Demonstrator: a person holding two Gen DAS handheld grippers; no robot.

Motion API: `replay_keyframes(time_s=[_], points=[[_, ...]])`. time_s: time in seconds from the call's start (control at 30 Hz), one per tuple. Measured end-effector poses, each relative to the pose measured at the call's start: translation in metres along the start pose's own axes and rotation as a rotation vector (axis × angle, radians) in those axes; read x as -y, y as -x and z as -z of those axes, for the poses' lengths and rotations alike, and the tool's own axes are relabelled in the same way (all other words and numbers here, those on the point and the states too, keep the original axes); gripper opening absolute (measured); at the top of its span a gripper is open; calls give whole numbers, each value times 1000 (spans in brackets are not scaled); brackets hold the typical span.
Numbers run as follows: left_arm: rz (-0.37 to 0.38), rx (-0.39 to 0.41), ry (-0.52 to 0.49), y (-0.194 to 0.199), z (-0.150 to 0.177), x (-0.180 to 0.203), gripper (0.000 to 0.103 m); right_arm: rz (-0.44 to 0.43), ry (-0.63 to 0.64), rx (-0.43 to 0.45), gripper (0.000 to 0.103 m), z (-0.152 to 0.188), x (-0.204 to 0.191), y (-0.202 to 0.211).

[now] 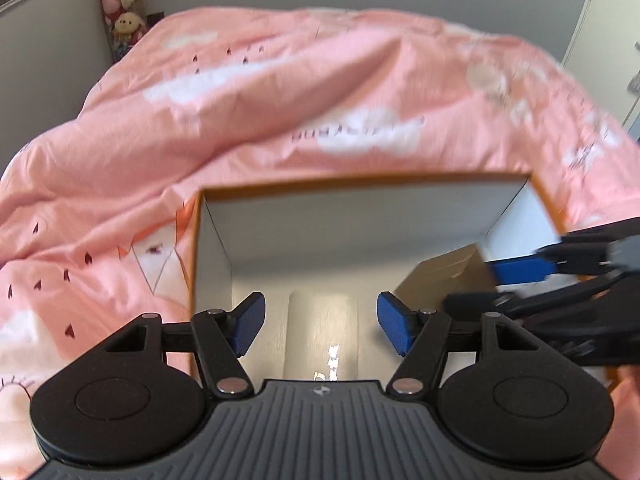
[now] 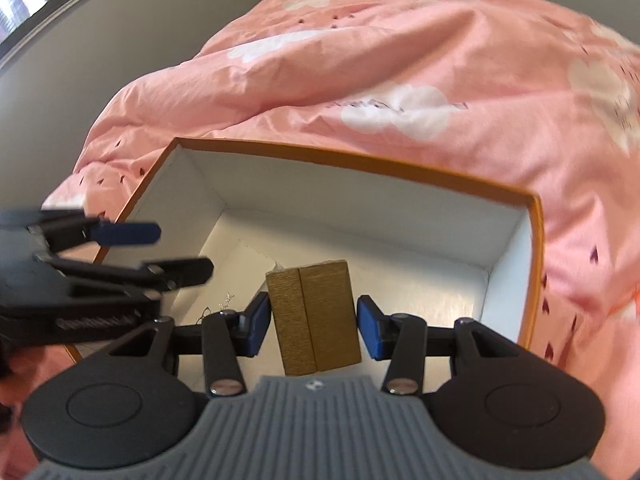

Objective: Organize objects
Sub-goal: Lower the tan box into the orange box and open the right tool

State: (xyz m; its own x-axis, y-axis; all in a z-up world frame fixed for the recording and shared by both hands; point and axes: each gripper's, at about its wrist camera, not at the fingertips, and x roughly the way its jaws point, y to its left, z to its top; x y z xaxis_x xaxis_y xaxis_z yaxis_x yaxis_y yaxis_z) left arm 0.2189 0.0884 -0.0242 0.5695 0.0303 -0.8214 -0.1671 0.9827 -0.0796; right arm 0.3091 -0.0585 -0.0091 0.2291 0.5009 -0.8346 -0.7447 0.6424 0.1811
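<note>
Gold box [image 2: 314, 316] sits upright inside the orange-rimmed storage box [image 2: 536, 240], on its white floor toward the near edge, roughly midway between the side walls. Storage box rests on a pink duvet [image 2: 400, 60] covering a bed.

Right gripper [image 2: 312, 326]: fingers spread, one blue pad either side of the gold box. Left pad looks just beside or touching the box's face; right pad shows a thin gap. Not pinching, by my reading.

Left gripper [image 1: 318, 326]: fingers spread wide, nothing between them, hovering over the left part of the storage box. In its view the gold box [image 1: 444, 280] lies off to the right and slightly ahead, near the right gripper's fingers [image 1: 524, 270]. A pale flat item [image 1: 324, 332] lies on the floor under the left gripper; blurred, cannot identify. Possibly a thin chain beside it in the right wrist view, too small to be sure.

Risks:
- Gold box is tall and narrow; a brushing pad on withdrawal could tip it over.
- Soft duvet gives no firm base; pressing the storage box wall could tilt it and slide contents.
- Grippers are close together over the box; crossing paths could knock them.
</note>
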Motion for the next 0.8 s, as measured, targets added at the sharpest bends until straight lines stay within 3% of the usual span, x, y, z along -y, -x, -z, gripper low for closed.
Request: replay_keyframes(time_s=[0.17,0.4,0.8], points=[[102,43,36,6,-16,-22,75,48,231,12,49,-13,-28,-12],[135,75,71,12,-28,-37,73,127,551,35,49,-25,-60,-37],[105,58,91,-4,-28,-48,73,113,799,35,49,-27,-80,-80]])
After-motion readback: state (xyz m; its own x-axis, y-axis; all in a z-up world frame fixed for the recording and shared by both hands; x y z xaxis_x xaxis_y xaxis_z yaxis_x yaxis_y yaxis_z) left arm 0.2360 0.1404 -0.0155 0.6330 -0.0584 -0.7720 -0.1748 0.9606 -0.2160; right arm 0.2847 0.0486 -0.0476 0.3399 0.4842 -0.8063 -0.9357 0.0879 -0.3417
